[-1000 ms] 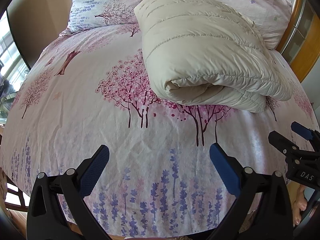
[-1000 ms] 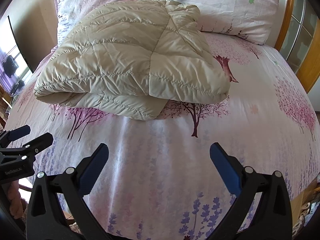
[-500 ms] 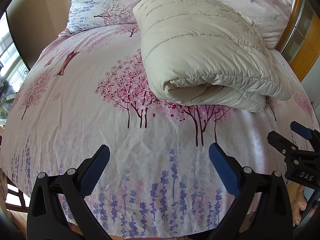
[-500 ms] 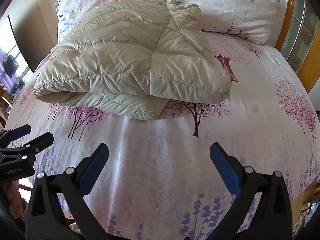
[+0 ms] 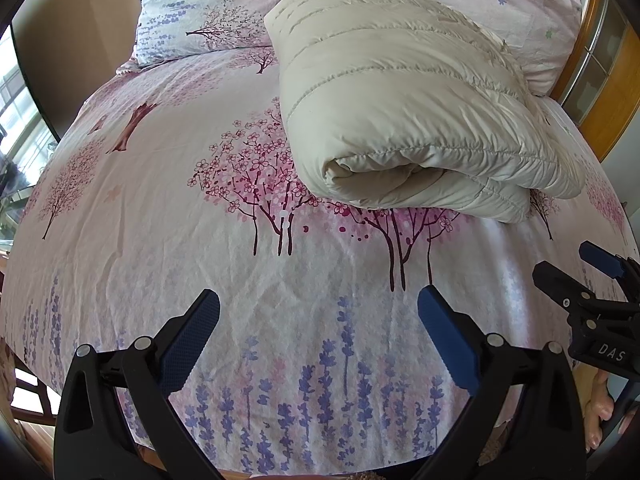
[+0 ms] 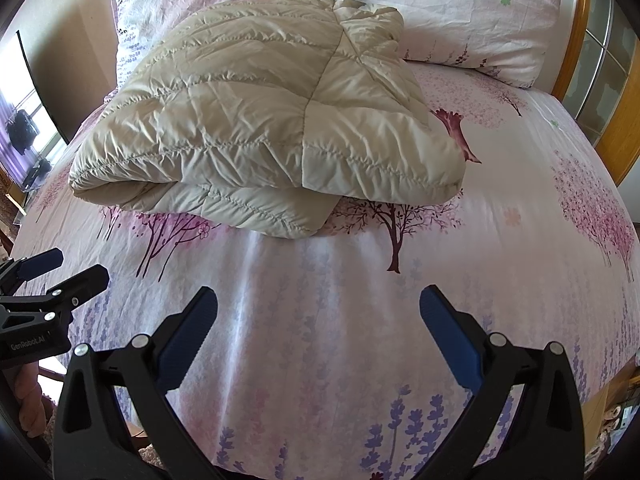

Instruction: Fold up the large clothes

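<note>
Quilted jacket (image 5: 404, 92): folded, laid on bed (image 5: 160, 208) ahead of left tongs (image 5: 318, 340) and right tongs (image 6: 318, 336), both held wide, nothing gripped; folding judged complete

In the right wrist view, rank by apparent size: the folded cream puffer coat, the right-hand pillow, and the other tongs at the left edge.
1. Folded cream puffer coat, clearly the largest.
2. Right-hand pillow; it lies farther off and the frame crops it, so it may really be bigger.
3. Left tongs, smallest, though near the camera and only partly in frame.
</note>
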Tool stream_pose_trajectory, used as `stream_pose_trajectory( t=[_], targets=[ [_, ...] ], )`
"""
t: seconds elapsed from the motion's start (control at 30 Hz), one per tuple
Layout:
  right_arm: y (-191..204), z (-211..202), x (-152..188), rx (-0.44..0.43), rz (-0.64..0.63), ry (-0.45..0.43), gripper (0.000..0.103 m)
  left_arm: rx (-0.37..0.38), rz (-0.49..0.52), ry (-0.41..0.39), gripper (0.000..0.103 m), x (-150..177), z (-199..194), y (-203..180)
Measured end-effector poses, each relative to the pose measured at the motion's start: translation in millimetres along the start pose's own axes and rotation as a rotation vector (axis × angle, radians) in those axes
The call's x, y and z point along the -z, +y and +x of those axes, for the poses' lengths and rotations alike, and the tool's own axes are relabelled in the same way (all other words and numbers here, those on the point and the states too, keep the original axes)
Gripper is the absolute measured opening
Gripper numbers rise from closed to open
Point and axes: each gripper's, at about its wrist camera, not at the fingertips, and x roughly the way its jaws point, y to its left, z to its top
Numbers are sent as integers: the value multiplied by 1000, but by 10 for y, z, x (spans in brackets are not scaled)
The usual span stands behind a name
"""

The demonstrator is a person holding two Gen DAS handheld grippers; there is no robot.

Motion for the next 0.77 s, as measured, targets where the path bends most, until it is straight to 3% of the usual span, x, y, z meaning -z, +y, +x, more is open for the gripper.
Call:
stream_pose_trajectory(
  t=[0.77],
  targets=[
    [-33,13,11,-9,-2,3,101,0,1,0,100,31,-18,-48]
  ],
)
